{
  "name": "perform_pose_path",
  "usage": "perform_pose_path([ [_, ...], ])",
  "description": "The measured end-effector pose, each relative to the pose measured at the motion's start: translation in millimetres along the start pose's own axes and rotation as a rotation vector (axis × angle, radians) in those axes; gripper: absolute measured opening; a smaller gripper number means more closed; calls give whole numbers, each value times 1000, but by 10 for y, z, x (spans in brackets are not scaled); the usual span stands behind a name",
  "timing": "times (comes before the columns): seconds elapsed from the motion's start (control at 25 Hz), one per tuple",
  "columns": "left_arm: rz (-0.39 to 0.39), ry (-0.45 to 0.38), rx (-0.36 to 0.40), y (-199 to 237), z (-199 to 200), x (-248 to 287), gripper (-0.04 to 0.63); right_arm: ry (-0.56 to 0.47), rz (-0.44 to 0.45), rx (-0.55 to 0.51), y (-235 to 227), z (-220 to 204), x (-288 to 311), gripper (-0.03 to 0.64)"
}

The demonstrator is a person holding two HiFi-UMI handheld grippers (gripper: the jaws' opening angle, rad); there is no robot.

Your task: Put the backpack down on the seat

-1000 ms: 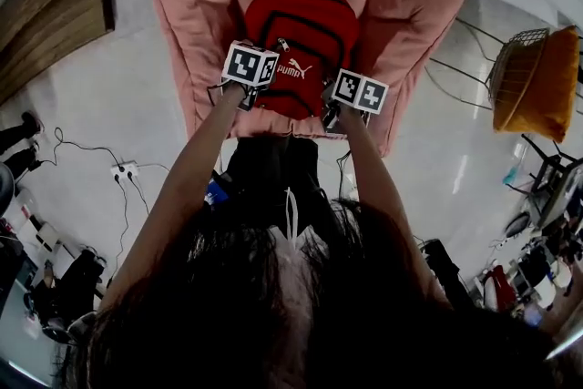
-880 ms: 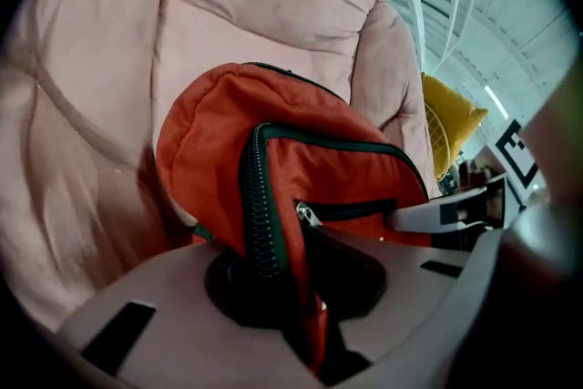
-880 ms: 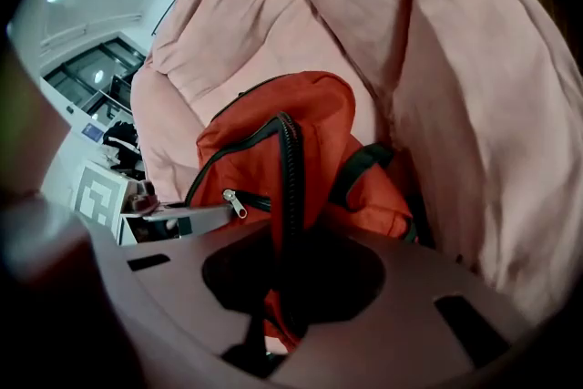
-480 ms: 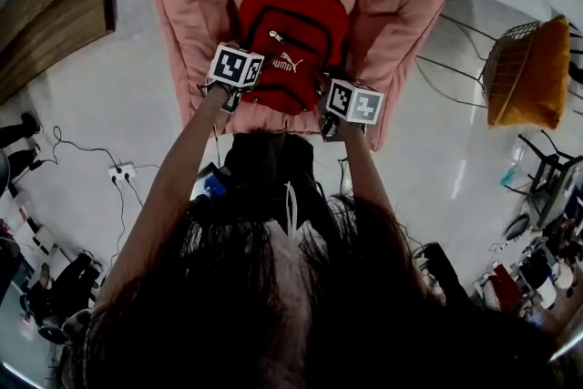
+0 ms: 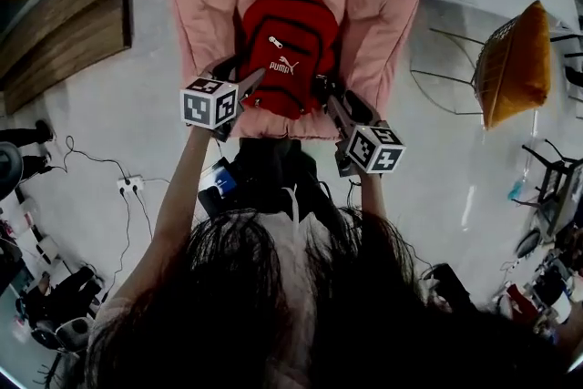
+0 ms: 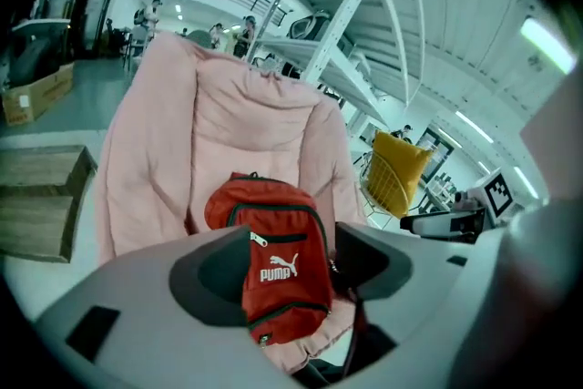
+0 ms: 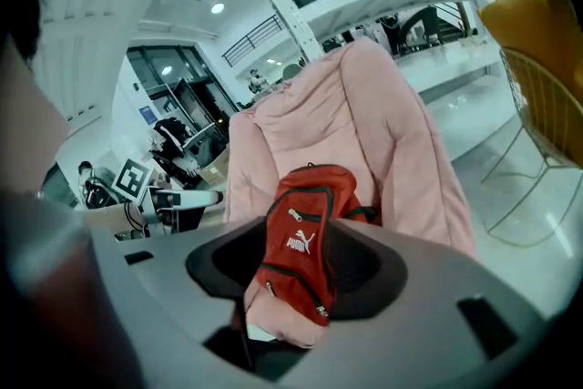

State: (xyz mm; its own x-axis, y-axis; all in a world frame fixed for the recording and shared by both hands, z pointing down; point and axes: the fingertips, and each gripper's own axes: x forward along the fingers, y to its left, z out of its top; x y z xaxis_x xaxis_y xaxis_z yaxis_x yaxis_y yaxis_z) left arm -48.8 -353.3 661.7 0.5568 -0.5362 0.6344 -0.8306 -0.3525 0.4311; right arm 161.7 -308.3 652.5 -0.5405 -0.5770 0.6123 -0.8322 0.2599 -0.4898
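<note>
Since the earlier frames, both of my grippers have come up and back from the lower corners of the red backpack [image 5: 287,59], where they sat closed a second ago. Their jaws have just been opening, with nothing pressed between the pads.

Head view: the backpack stands upright on the seat of the pink armchair [image 5: 387,0], its back against the backrest and its logo facing me. My left gripper [image 5: 239,73] is raised beside the bag's lower left corner, and my right gripper [image 5: 335,96] beside its lower right. Neither one touches the bag. A wire chair with a yellow cushion [image 5: 515,64] stands well apart on the right, a wooden bench [image 5: 73,9] on the left, and a power strip [image 5: 127,185] lies on the floor.

Left gripper view: the jaws are spread wide and empty. The backpack shows through the gap but sits beyond them on the chair, clear of both pads. My right gripper shows at the right edge.

Right gripper view: the jaws are likewise wide apart with nothing gripped. The backpack is framed between them at a distance, leaning on the pink cushion. My left gripper is visible at the left.
</note>
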Motion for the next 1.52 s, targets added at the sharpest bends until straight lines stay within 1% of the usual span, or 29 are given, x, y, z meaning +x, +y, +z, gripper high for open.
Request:
perform_pose_path([
  [0.08, -33, -60, 9, -220, 83, -200, 298, -39, 27, -46, 154, 55, -226, 213],
  [0.16, -66, -127, -14, -427, 157, -396, 298, -80, 44, -75, 308, 109, -435, 204],
  [0.24, -78, -189, -20, -609, 249, -587, 298, -132, 61, -85, 457, 180, -623, 186],
  [0.32, -68, -242, 5, -763, 357, -778, 298, -184, 90, -95, 620, 247, -771, 172],
  [0.44, -39, -286, 76, -1024, 410, -1068, 290, -227, 114, -132, 835, 240, -992, 153],
  [0.52, -29, -294, 129, -1234, 372, -1244, 271, -241, 129, -148, 954, 190, -1135, 145],
  [0.64, -34, -310, 181, -1528, 330, -1459, 186, -261, 170, -155, 1126, 127, -1291, 134],
  [0.68, -44, -317, 189, -1625, 322, -1509, 165, -266, 181, -161, 1169, 109, -1334, 131],
  [0.8, -78, -324, 192, -1876, 278, -1598, 138, -273, 201, -177, 1255, 52, -1453, 121],
  [0.92, -84, -323, 189, -1994, 240, -1639, 114, -279, 215, -183, 1316, 27, -1528, 112],
  [1.0, -87, -318, 199, -2040, 223, -1662, 102, -284, 216, -188, 1337, 37, -1551, 107],
  [1.16, -99, -301, 223, -2072, 181, -1771, 101, -295, 199, -206, 1348, 89, -1542, 101],
  [1.4, -89, -276, 259, -1859, 39, -2030, 100, -341, 147, -205, 1446, 171, -1495, 98],
  [1.52, -88, -280, 288, -1731, -31, -2223, 94, -362, 122, -198, 1634, 128, -1460, 95],
])
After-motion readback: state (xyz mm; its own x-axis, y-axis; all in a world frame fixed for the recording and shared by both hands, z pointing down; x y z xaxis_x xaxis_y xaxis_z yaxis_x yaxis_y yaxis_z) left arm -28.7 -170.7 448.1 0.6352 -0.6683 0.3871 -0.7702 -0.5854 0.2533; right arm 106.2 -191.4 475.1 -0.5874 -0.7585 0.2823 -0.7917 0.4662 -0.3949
